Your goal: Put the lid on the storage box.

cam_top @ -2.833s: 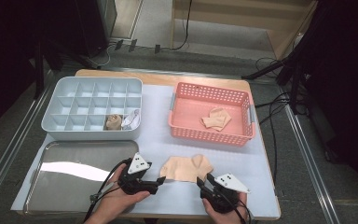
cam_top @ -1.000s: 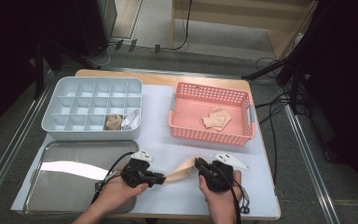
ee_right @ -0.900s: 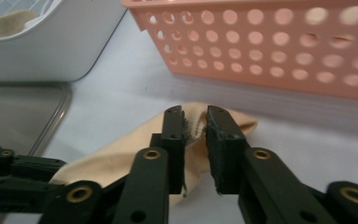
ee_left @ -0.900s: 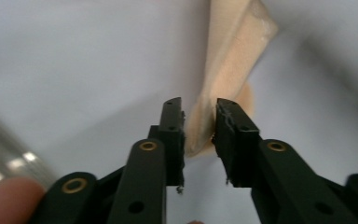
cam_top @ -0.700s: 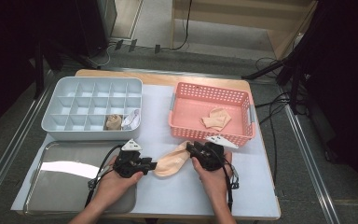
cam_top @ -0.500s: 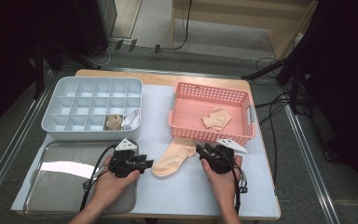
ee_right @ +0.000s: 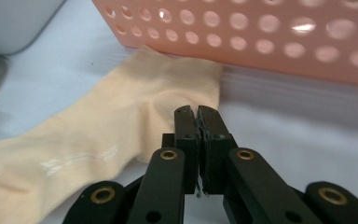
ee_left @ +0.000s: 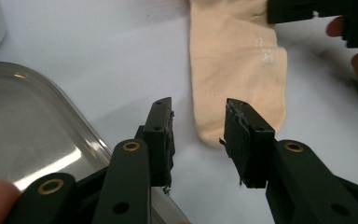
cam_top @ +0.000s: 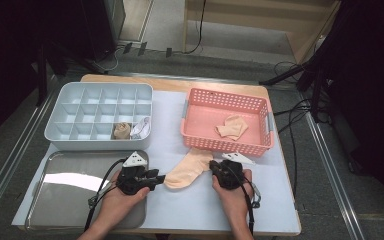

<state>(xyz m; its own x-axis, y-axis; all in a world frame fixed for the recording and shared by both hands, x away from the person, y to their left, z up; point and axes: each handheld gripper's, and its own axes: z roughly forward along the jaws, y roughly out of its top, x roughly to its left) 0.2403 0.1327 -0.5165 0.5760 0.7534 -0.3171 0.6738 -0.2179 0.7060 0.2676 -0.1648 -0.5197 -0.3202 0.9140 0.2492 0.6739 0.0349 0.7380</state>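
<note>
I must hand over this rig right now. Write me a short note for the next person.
Left gripper: open, at the toe of the peach sock, not gripping.
Right gripper: jaws together at the sock's edge; whether they pinch fabric is unclear.
The sock lies flat on the table in front of the pink basket, which holds another sock.
Two rolled pairs sit in the grey organizer.
Left: probably roll this sock and store it.

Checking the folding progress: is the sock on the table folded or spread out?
Spread out. The sock lies flat in a single layer on the table, bent at the heel, toe before the left tongs.
</note>
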